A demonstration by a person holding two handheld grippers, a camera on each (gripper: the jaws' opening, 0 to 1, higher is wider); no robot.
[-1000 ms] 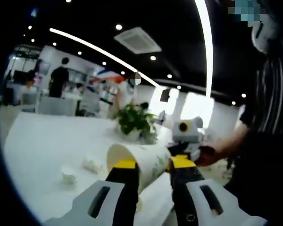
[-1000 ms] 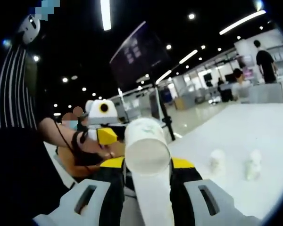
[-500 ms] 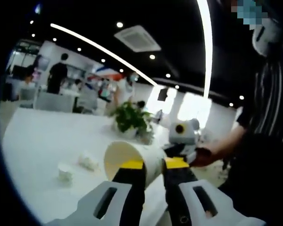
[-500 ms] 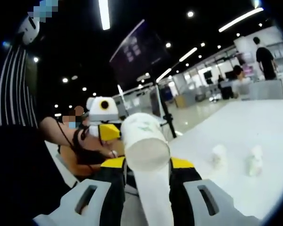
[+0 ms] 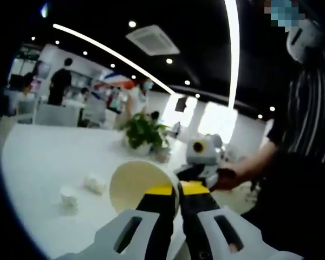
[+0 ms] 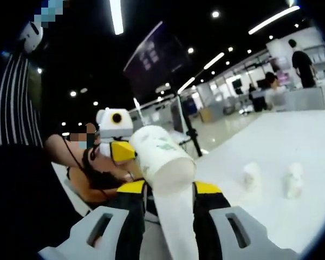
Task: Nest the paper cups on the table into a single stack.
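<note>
Nesting step in hand: single paper cup (image 5: 140, 187) clamped at its rim by left tongs (image 5: 170, 189), cup stack (image 6: 165, 179) apparently clamped by right tongs (image 6: 165, 187), both above the counter (image 5: 43, 168) edge; alignment called for next.

white paper cup (image 5: 135, 187) lies tilted, mouth open; cup stack (image 6: 168, 179) sideways.

Open desk ahead, few obstacles

Broad bare stretch of white desk (image 5: 38, 162) beyond the tools; two small crumpled white lumps (image 5: 69, 197) (image 5: 93, 183) well apart from a potted plant (image 5: 143, 135) at the far edge; seen again (image 6: 252, 176) (image 6: 294, 180) on open desk.
</note>
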